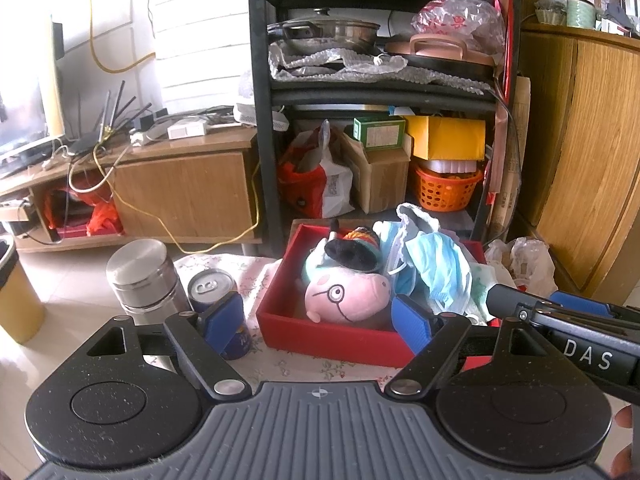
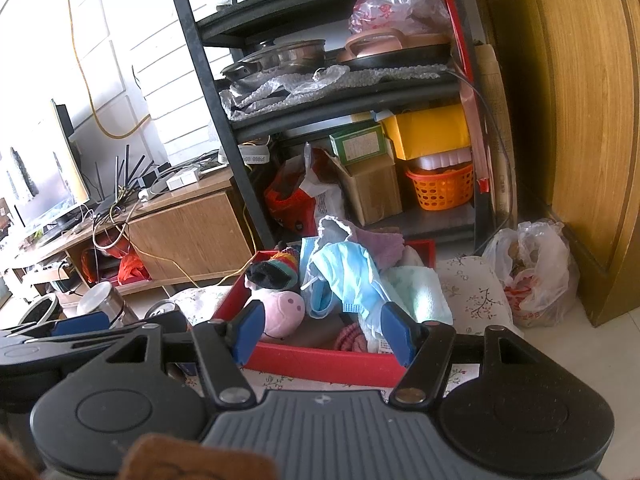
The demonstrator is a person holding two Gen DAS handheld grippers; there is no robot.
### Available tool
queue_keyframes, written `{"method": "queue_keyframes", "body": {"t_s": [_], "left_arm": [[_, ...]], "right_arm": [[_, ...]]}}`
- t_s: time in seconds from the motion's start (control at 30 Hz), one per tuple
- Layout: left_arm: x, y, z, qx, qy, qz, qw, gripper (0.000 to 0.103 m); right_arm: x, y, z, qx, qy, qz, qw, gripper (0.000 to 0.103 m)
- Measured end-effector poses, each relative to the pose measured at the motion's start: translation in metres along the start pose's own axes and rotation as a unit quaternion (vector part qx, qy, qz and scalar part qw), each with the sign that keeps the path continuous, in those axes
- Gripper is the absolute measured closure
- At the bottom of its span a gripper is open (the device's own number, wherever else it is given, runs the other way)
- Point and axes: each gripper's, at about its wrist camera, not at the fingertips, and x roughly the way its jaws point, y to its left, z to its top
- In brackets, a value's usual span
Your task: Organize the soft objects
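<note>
Both tongs hang released near the red box (image 1: 332, 338): left gripper (image 1: 320, 324) spread wide, right gripper (image 2: 322, 330) narrower, neither holding anything. Inside lie the pink pig plush (image 1: 344, 294), blue face masks (image 2: 344, 276) and a striped sock (image 2: 280, 270). Reaching in risks snagging a mask's ear loop, or nudging the drink can (image 1: 218, 296) beside the left finger. Both point slightly downward.

left hand-held gripper (image 1: 320, 320) agape, right hand-held gripper (image 2: 322, 332) half-parted
</note>
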Motion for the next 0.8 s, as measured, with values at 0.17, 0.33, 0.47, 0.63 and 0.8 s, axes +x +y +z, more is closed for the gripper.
{"method": "queue_keyframes", "body": {"t_s": [0.17, 0.33, 0.47, 0.63, 0.8], "left_arm": [[-0.0007, 0.0001, 0.0000, 0.000, -0.003, 0.002, 1.0000, 0.022], [-0.0008, -0.0001, -0.0001, 0.001, -0.003, 0.003, 1.0000, 0.022], [-0.0011, -0.0001, 0.0002, 0.003, -0.006, 0.004, 1.0000, 0.022], [-0.0027, -0.0026, 0.0001, 0.011, -0.013, 0.010, 0.9998, 0.022], [-0.0036, -0.0020, 0.0007, 0.011, -0.016, 0.006, 0.9998, 0.022]], "right_arm": [[-0.0013, 0.0003, 0.0001, 0.001, -0.001, -0.001, 1.000, 0.067], [-0.0016, 0.0000, 0.0004, 0.001, -0.002, -0.001, 1.000, 0.067], [-0.0019, -0.0002, 0.0006, 0.001, -0.003, 0.000, 1.000, 0.067], [-0.0017, -0.0001, 0.0003, 0.001, -0.002, -0.001, 1.000, 0.067], [-0.0035, -0.0002, 0.0026, 0.002, -0.005, -0.001, 1.000, 0.067]]}}
